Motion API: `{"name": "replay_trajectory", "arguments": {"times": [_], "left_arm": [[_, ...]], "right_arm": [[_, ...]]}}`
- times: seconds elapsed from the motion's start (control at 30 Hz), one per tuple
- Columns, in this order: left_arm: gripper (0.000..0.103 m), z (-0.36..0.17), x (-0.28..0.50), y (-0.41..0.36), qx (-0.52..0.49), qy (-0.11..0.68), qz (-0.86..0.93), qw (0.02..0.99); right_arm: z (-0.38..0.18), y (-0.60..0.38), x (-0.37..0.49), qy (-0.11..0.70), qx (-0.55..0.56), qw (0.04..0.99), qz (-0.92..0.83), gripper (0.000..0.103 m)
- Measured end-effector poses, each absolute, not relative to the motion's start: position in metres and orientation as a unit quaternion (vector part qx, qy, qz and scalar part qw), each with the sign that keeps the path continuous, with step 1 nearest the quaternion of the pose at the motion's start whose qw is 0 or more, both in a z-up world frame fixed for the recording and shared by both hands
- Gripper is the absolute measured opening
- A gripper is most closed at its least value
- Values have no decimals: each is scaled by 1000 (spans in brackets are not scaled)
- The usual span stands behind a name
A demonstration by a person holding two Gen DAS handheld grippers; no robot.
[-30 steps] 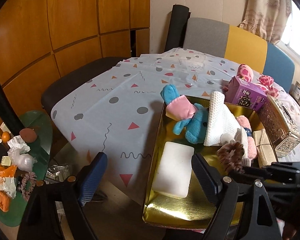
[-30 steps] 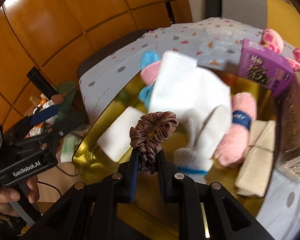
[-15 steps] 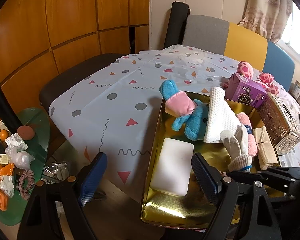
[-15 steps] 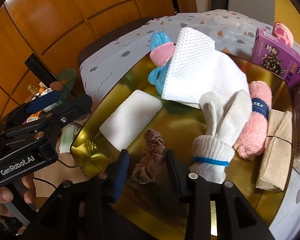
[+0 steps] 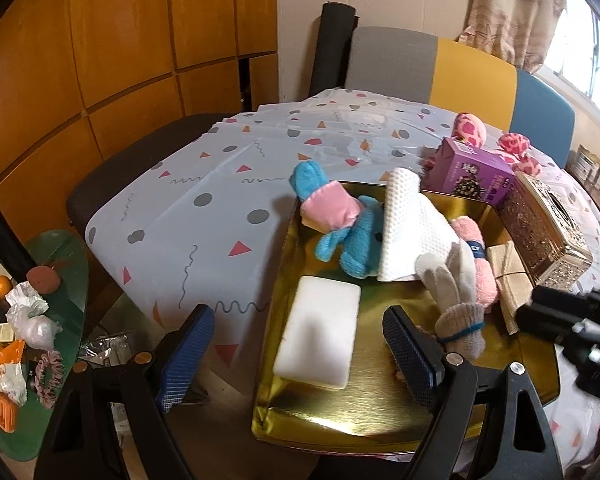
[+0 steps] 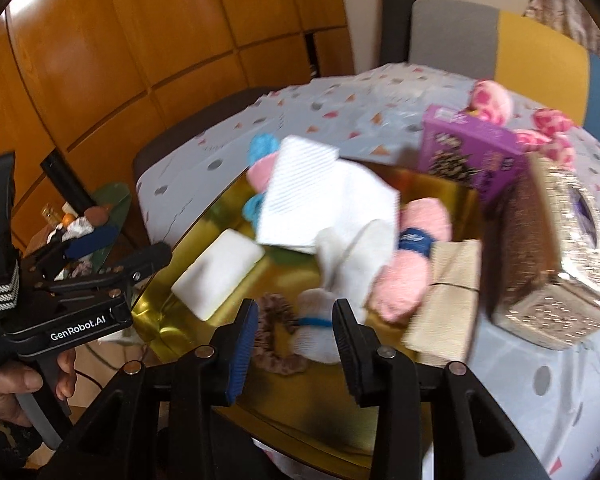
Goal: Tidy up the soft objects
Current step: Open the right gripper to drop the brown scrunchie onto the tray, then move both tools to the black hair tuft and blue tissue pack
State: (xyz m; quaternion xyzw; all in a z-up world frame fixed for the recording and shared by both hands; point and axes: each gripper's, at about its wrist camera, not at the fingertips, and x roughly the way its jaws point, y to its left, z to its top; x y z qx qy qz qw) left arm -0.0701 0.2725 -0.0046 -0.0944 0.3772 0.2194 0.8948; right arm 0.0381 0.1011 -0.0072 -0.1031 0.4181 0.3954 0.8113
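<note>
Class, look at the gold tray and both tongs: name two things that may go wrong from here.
1. The gold tray overhangs the table's near edge; a push there may tip it.
2. The brown scrunchie lies loose right under the open right tongs, beside the white glove; either may snag on the fingers.

Tray point(image 5: 278, 280) on the desk point(image 5: 188, 208), sponge block point(image 5: 320, 340) at its near left, scrunchie point(image 6: 272, 336) near, just left of the glove point(image 6: 320, 332), plush toy point(image 5: 340, 232) and folded cloth point(image 5: 412, 228) far, boxes point(image 5: 472, 172) beyond the tray's right side.
</note>
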Motion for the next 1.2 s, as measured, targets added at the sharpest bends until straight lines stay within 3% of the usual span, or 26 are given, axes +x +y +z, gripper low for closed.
{"name": "replay_trajectory", "arguments": {"times": [0.6,1.2], "left_arm": [[87,5,-50,222,-46,380,164,909],[87,14,-18,145,14,382,68,922]], "right_arm": [[17,-44,85,389,-22,889,242,39],[11,-273,128,368,95,923,-53,39]]}}
